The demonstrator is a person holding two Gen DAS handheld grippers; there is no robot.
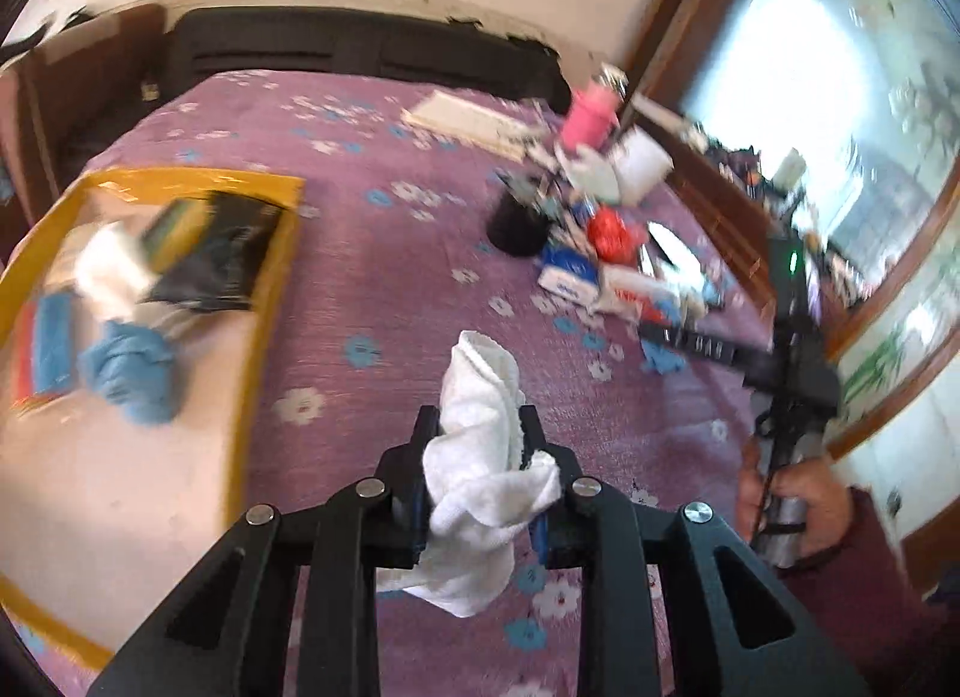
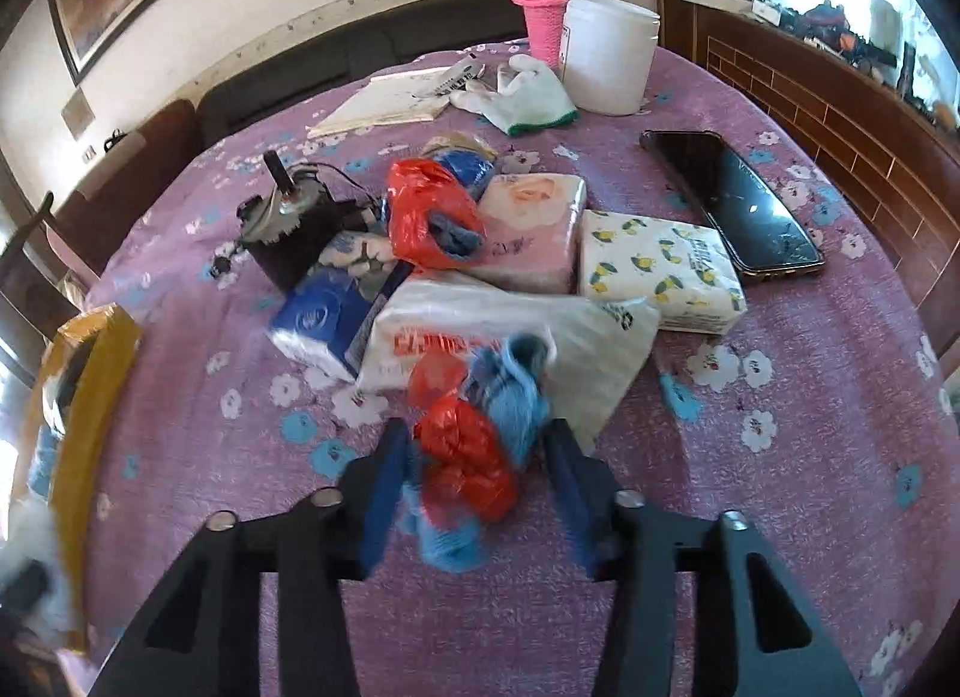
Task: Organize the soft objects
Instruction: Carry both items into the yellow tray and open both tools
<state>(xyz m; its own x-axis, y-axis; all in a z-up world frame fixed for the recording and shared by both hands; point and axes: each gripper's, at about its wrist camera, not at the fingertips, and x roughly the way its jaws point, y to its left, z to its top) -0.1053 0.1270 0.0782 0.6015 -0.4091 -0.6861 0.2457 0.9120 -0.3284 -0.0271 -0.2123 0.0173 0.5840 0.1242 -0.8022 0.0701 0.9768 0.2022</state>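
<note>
My left gripper [image 1: 480, 427] is shut on a white towel [image 1: 480, 457] and holds it above the purple flowered tablecloth [image 1: 372, 253]. A cardboard box [image 1: 264, 301] with yellow tape lies to its left, holding a blue cloth [image 1: 129, 376], a white cloth [image 1: 111, 277] and dark items. My right gripper [image 2: 477, 445] has its jaws apart around a bundle of red plastic bag [image 2: 465, 451] and blue cloth [image 2: 510, 397]; the bundle is blurred and I cannot tell whether the fingers touch it. The right gripper also shows at the right of the left wrist view [image 1: 720, 346].
A pile lies mid-table: tissue packs [image 2: 660, 271], a red bag [image 2: 429, 211], a white glove [image 2: 528, 93], a small motor [image 2: 288, 229]. A phone [image 2: 732, 199], a white tub [image 2: 606, 51], a pink bottle [image 2: 543, 0] and papers [image 2: 384, 99] lie farther back.
</note>
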